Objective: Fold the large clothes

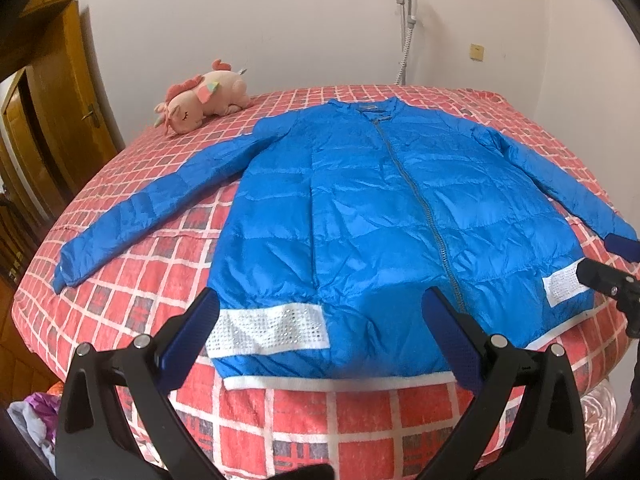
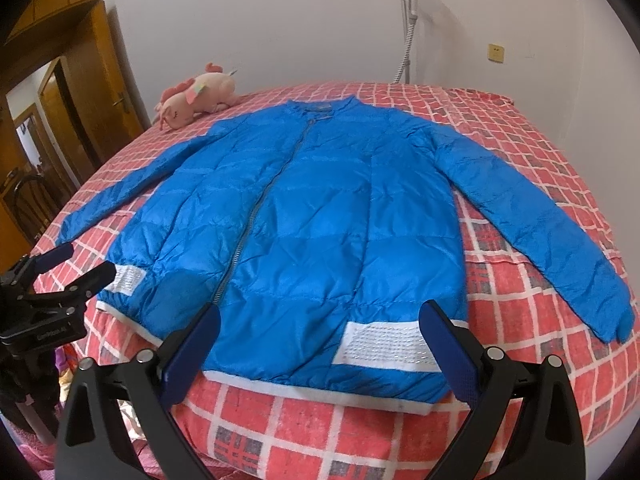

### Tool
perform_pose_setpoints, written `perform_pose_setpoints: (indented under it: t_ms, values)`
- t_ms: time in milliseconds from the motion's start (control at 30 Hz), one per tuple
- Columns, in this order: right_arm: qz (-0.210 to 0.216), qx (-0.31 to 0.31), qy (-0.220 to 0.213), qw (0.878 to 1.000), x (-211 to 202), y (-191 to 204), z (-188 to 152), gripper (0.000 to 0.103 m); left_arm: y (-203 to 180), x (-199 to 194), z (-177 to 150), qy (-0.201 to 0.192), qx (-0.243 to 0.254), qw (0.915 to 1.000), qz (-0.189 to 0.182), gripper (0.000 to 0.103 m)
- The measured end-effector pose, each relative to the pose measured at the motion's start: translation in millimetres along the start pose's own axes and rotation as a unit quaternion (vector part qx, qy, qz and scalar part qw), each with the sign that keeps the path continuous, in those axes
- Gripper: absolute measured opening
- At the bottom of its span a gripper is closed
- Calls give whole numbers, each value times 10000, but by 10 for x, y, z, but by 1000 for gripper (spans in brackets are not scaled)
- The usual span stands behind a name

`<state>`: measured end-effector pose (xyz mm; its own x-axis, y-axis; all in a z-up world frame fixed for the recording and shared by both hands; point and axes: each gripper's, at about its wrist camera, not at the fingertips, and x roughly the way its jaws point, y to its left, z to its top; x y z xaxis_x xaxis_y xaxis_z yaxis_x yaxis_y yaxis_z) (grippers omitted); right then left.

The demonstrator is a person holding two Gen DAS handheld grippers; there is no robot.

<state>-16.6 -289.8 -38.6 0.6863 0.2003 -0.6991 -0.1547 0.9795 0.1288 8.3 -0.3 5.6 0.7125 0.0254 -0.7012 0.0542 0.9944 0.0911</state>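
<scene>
A blue zipped puffer jacket (image 1: 360,216) lies flat, front up, on the bed, sleeves spread out to both sides, collar far, white-banded hem near. It also shows in the right wrist view (image 2: 312,220). My left gripper (image 1: 320,304) is open and empty, hovering just above the hem's left half. My right gripper (image 2: 320,312) is open and empty above the hem's right half. The right gripper shows at the left view's right edge (image 1: 612,264); the left gripper shows at the right view's left edge (image 2: 76,264).
The bed has a red checked cover (image 1: 160,272). A pink plush toy (image 1: 200,100) lies at the far left corner. A wooden door (image 1: 60,100) stands to the left. A white wall with a steamer pole (image 1: 406,20) is behind.
</scene>
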Motion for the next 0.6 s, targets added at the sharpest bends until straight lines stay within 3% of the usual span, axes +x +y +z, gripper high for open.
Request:
perform_pose_setpoints:
  t_ms: [233, 367, 467, 600]
  values:
    - [-283, 149, -109, 9994, 2, -239, 56, 99, -130, 62, 109, -70, 205, 9995, -251, 100]
    - [-671, 366, -285, 9967, -28, -565, 92, 99, -229, 161, 206, -81, 293, 9982, -514, 100]
    - [-835, 889, -203, 9923, -26, -1054, 113, 99, -297, 299, 315, -20, 255, 9973, -683, 100]
    - [-1194, 1974, -79, 9730, -113, -1942, 40, 99, -331, 523, 446, 145, 178, 9967, -784, 100]
